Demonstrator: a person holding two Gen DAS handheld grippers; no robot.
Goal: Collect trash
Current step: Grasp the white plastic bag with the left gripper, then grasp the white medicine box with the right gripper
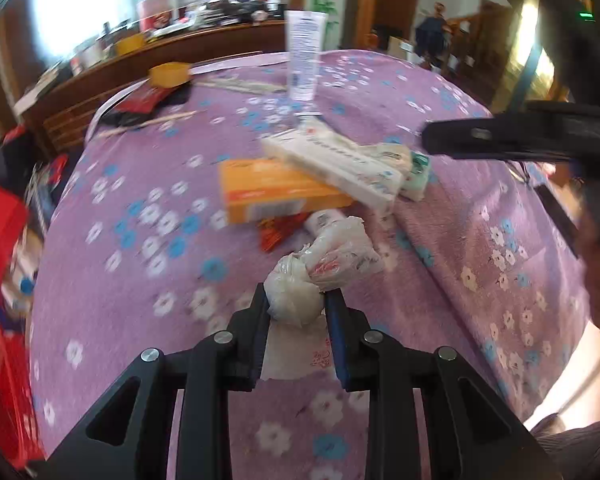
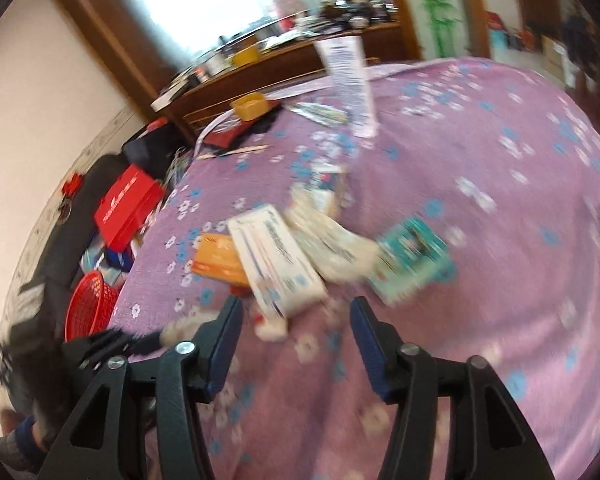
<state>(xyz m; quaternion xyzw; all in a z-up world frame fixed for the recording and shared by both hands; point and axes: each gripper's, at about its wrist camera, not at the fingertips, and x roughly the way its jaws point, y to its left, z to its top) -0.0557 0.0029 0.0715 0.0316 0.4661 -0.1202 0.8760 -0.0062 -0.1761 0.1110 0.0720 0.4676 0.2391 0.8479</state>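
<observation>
A crumpled wad of clear and white plastic wrap (image 1: pixel 296 294), with a red-printed piece trailing off its far side, is clamped between the two fingers of the left gripper (image 1: pixel 295 300), just above the purple flowered cloth of the desk (image 1: pixel 148 184). A pale paper sheet (image 1: pixel 296 354) is seen lying under the fingers. Beyond the wad, one heap of trash is gathered near the desk's middle: one orange box (image 1: pixel 272 194), one long white box (image 1: pixel 332 164) laid across it, one teal-and-white packet (image 1: pixel 416 172), and one red wrapper (image 1: pixel 278 230). One white tube (image 1: pixel 304 56) is stood upright farther back. The right gripper (image 2: pixel 296 314) is held with its fingers spread wide and nothing between them, just short of the white box. One red basket (image 2: pixel 90 306) is seen beside the desk, on the left.
</observation>
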